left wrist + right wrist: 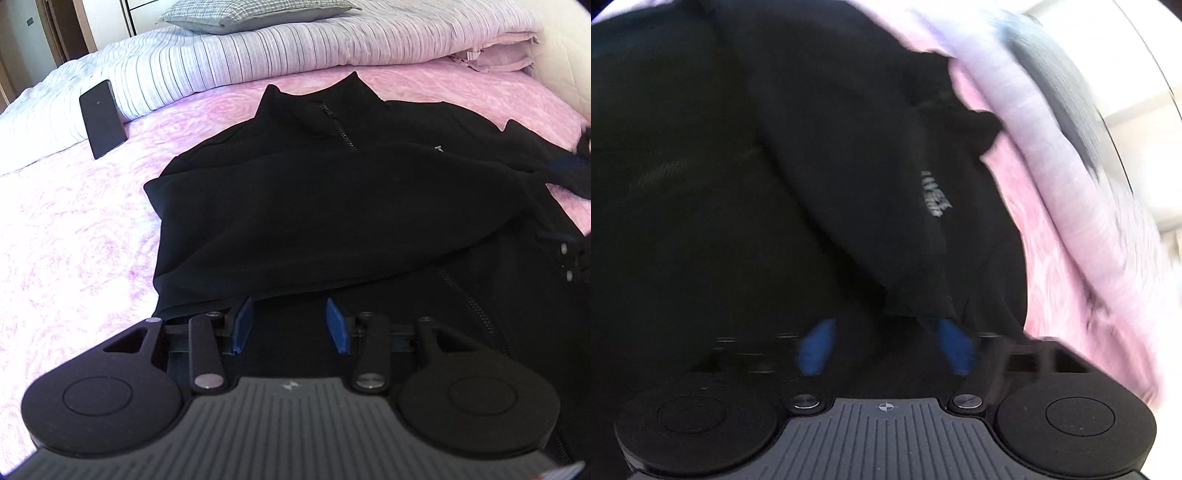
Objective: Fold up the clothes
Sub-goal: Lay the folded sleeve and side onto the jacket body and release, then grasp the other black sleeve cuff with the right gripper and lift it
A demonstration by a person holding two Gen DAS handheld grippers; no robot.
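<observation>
a black zip-front fleece jacket with a stand-up collar [332,192] lies spread on a pink patterned bedspread [81,221], one sleeve folded across its chest. the left gripper [290,325] hovers above the jacket's lower part, its blue pads [242,325] apart with nothing between them. the right gripper [886,345] is blurred over the sleeve's cuff, fingers wide apart, gripping nothing. a black phone [102,118] leans against a striped white duvet [207,62] beyond the jacket.

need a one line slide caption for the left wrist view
Open left tool above a black zip jacket, one sleeve folded across its chest, on a pink bedspread beside a phone.
</observation>
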